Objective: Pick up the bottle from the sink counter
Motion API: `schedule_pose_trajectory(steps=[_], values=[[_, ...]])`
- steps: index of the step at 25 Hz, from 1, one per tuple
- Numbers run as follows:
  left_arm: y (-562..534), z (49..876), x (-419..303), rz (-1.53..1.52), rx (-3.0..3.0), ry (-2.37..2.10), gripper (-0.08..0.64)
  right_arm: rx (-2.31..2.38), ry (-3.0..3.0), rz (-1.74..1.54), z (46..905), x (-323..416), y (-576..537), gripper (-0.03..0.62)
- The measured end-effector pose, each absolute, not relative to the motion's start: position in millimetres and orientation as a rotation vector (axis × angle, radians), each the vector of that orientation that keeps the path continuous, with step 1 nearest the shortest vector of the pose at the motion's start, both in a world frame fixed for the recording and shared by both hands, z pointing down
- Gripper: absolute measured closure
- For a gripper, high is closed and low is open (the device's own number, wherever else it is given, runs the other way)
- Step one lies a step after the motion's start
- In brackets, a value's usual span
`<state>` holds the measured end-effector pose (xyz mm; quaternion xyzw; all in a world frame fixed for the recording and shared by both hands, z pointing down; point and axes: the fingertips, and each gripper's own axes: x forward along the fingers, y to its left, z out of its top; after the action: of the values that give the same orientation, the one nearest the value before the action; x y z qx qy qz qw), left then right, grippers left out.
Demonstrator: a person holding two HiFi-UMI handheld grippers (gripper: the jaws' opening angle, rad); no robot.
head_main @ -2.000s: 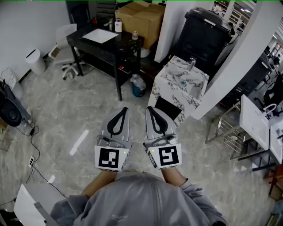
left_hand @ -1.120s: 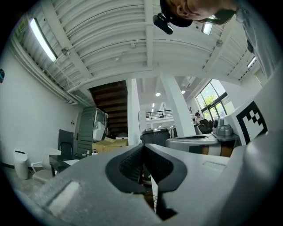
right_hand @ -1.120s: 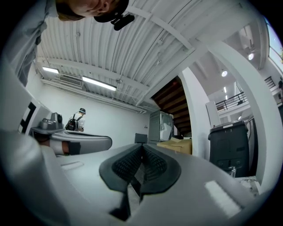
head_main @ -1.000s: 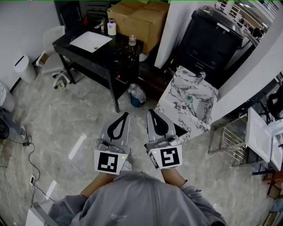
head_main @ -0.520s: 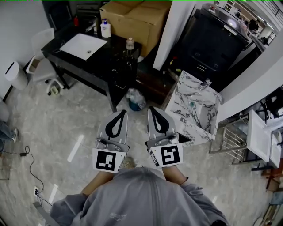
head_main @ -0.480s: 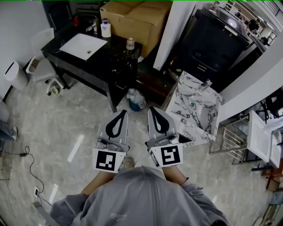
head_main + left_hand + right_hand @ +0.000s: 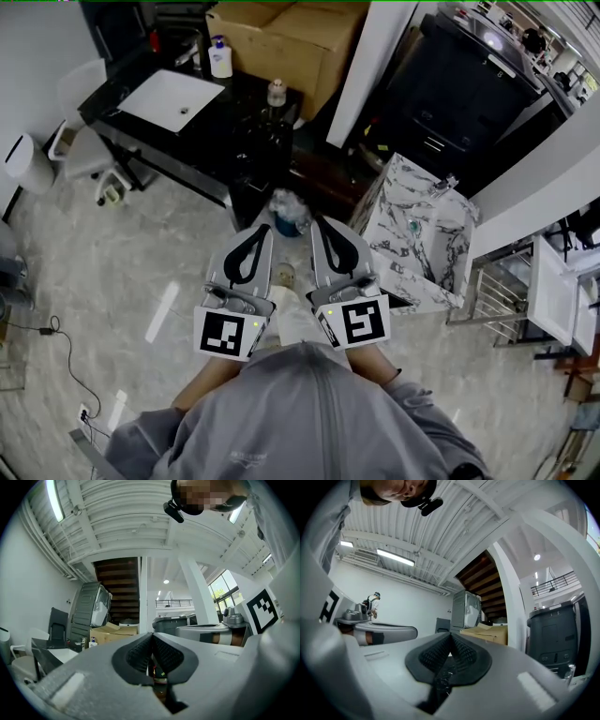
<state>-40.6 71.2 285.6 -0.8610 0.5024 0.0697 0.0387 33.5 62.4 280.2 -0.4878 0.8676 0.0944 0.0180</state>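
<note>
Now the sink counter [image 7: 246, 127] and bottle [image 7: 276, 92] lie closer.

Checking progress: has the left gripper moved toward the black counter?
Yes. The left gripper has moved forward, its tip now near the black counter.

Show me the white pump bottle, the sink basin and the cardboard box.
white pump bottle [image 7: 220, 62], head view, its body
sink basin [image 7: 161, 94], head view, bare basin floor
cardboard box [image 7: 281, 37], head view, top flap
</note>
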Motion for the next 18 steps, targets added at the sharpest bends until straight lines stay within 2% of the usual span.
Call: schedule_pose_trajectory(steps=[5, 8, 18], values=[[40.0, 295.4, -44.2, 0.239, -2.646, 1.539, 0.561, -1.472, 2.691, 0.309, 285.4, 27.1, 33.7, 0.589], [15.5, 302.9, -47.6, 0.238, -2.641, 1.536, 0.561, -1.459, 2.692, 0.324, 291.3, 21.8, 7.3, 0.534], [-112.1, 320.2, -50.0, 0.203, -2.656, 1.562, 0.561, -1.439, 2.737, 0.293, 309.4, 14.7, -128.1, 0.506]])
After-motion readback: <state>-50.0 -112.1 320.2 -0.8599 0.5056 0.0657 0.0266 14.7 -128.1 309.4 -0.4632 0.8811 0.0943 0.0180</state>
